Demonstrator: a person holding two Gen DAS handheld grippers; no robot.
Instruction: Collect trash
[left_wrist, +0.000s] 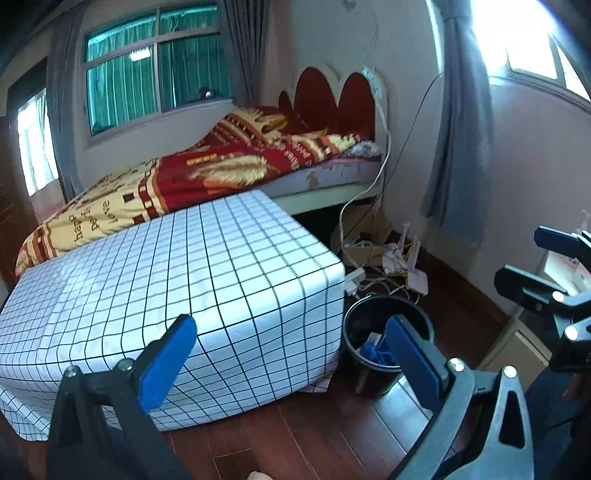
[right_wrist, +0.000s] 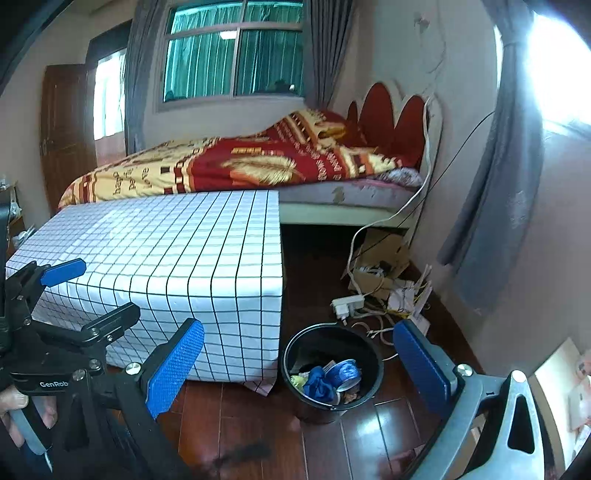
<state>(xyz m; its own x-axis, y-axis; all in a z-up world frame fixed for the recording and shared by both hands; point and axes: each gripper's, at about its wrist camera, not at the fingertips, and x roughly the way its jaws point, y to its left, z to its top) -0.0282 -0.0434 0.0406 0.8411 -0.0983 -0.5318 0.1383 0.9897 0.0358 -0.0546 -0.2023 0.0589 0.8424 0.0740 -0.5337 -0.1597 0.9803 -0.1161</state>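
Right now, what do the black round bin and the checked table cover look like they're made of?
The black round bin looks like smooth plastic: thin rim, dull sheen. The white checked table cover seems glossy vinyl or oilcloth, judging by window glare and stiff creased corners; coated fabric is possible.

Glossy wood floor (right_wrist: 258, 424), black plastic bin (right_wrist: 369, 387)

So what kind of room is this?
A bedroom in a home, most likely. There is a bed with a red headboard, curtained windows, and a small trash bin on the wood floor.
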